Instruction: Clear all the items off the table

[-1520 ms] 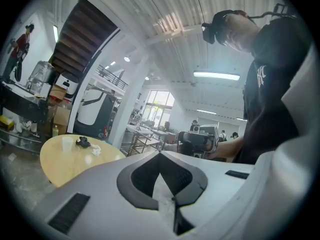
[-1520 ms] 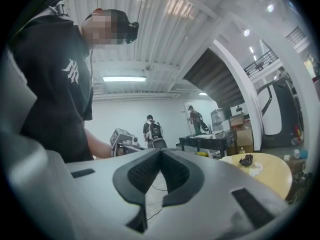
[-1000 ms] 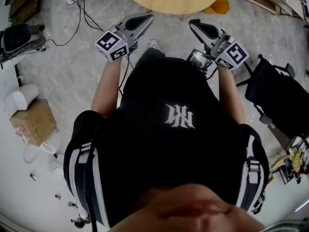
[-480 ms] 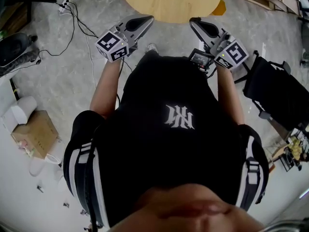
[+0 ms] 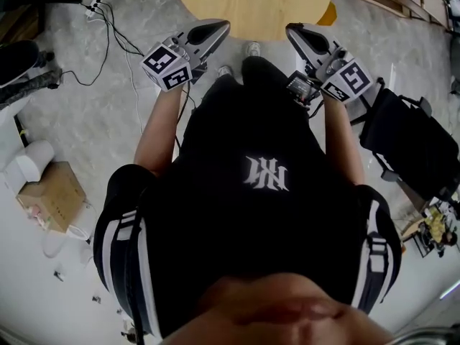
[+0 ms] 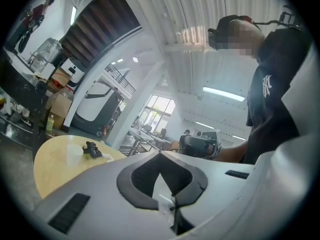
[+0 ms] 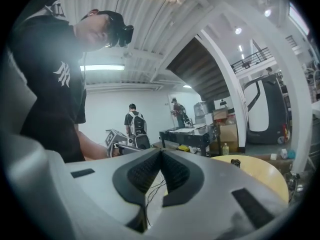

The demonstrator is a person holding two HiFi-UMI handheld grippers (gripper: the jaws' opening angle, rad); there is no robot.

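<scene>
1. Two grippers, both closed: my left gripper [image 5: 221, 24] and right gripper [image 5: 292, 29] have their jaws pressed together with nothing between them.
2. The round, pale wooden table [image 5: 251, 2] lies just ahead of both sets of tips.
3. Only the left gripper view shows a clear cup [image 6: 75, 154] beside a small black item [image 6: 92, 150], ahead-left of its tips.
4. The right gripper view shows one dark lump [image 7: 235, 162] ahead-right, possibly the same item.
5. The head view catches only the table's near edge.

The round table [image 5: 251, 2] stands ahead, with the left gripper [image 5: 223, 25] and right gripper [image 5: 290, 29] at its near edge. A cup [image 6: 75, 154] rests on the table. A cardboard box [image 5: 50, 192] lies on the floor at left, and a chair [image 5: 410, 142] stands at right.
</scene>
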